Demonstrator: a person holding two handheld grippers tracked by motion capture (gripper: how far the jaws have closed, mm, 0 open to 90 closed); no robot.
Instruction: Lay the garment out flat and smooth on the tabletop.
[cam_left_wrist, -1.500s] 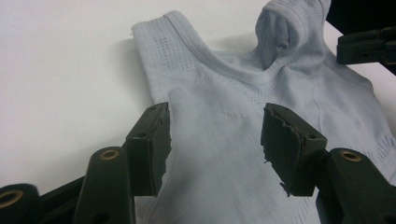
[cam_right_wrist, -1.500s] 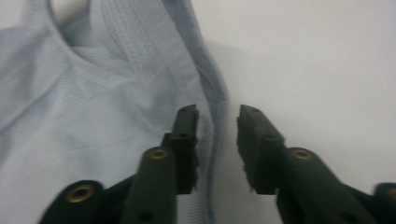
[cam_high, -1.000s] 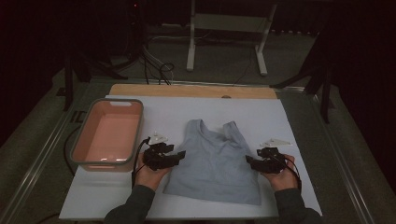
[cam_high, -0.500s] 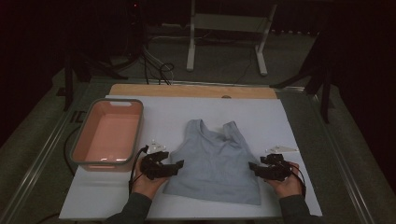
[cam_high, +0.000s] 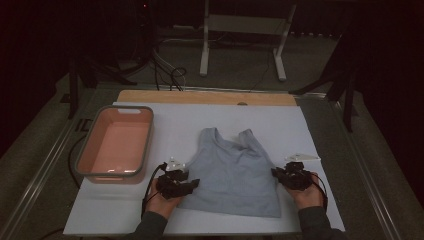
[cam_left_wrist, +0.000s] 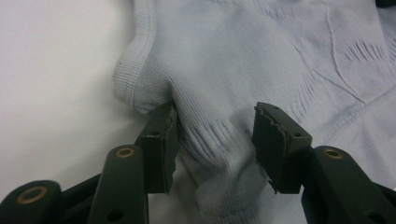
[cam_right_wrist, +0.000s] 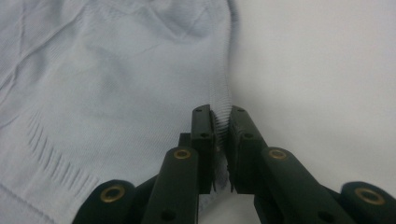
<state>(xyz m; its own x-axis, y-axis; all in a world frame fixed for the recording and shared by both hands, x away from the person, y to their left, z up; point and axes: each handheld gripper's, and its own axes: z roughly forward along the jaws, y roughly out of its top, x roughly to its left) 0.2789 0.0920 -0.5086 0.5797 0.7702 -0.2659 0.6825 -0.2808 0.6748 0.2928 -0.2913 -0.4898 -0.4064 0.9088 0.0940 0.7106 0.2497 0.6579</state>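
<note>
A light blue sleeveless knit top lies flat on the white table sheet, neck away from me. My left gripper is at its lower left side. In the left gripper view the jaws straddle a bunched fold of the top; they have just been closing, and the right pad still stands slightly off the cloth. My right gripper is at the lower right side. Its jaws have just closed and pinch the ribbed side edge of the top.
A pink tub with a grey rim stands on the left of the sheet, close to my left hand. A wooden board runs along the table's back edge. Beyond it are a white stand and cables on the dark floor.
My left gripper moved down and inward onto the top's left side, bunching the cloth between narrowing jaws. The right gripper stayed in place and its jaws closed on the right edge.
</note>
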